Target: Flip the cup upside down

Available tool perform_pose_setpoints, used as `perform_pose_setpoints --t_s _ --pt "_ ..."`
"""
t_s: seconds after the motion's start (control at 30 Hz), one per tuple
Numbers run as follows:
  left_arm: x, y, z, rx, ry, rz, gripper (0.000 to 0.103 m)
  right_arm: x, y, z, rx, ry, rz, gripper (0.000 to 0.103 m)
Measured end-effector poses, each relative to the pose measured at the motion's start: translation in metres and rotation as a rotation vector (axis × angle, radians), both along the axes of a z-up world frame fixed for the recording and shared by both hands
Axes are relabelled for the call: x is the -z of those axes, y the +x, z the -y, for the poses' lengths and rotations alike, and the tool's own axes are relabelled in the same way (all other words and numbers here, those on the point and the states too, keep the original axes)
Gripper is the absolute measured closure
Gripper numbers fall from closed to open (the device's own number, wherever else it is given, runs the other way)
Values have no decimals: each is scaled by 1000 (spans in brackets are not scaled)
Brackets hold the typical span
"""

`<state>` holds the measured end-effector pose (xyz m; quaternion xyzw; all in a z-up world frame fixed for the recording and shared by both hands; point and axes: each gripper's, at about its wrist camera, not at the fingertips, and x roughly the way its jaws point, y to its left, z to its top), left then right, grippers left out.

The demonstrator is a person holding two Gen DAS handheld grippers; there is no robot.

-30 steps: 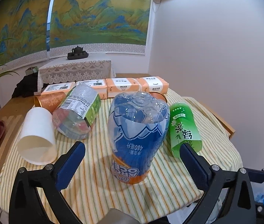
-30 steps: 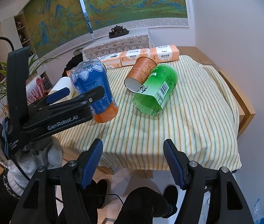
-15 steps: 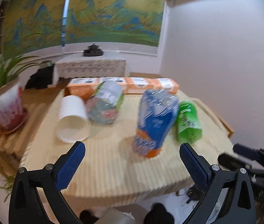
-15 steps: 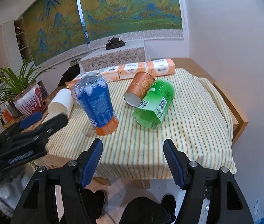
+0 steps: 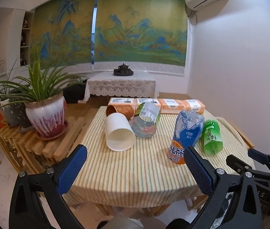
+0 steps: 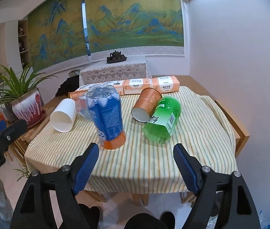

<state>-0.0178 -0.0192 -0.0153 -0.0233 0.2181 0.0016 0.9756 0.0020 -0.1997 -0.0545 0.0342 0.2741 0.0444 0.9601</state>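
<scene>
The blue cup [image 6: 106, 117], cut from a blue and orange plastic bottle, is seen standing mouth-down on the striped cloth of the tabletop [image 6: 192, 137], its clear moulded base uppermost and its label text inverted. It is placed near the front middle of the tabletop, apart from both tools.

In the right wrist view, an orange paper cup [image 6: 146, 104] is shown lying on its side with its open mouth turned to the near side, touching the green cup [image 6: 162, 120] that lies to its right; in the left wrist view that orange cup cannot be seen behind the blue cup [image 5: 186, 137]. In the left wrist view a second orange cup [image 5: 120, 111] is shown on its side at the far left, behind a white paper cup [image 5: 118, 132] and a clear bottle-cut cup [image 5: 145, 123], both on their sides. A potted plant [image 5: 43, 106] is seen on slatted wood to the left.

The left tool [image 5: 137, 169] is held wide apart, with nothing between its blue pads. The right tool [image 6: 136, 168] is likewise spread and empty, short of the near table edge.
</scene>
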Motion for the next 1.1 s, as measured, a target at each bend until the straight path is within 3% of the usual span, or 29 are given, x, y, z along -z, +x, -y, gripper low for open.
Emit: perform_pose_setpoints --t_s 1.1 --pt "-12 -22 -3 -14 -17 29 0 -21 -28 -9 27 -17 109 22"
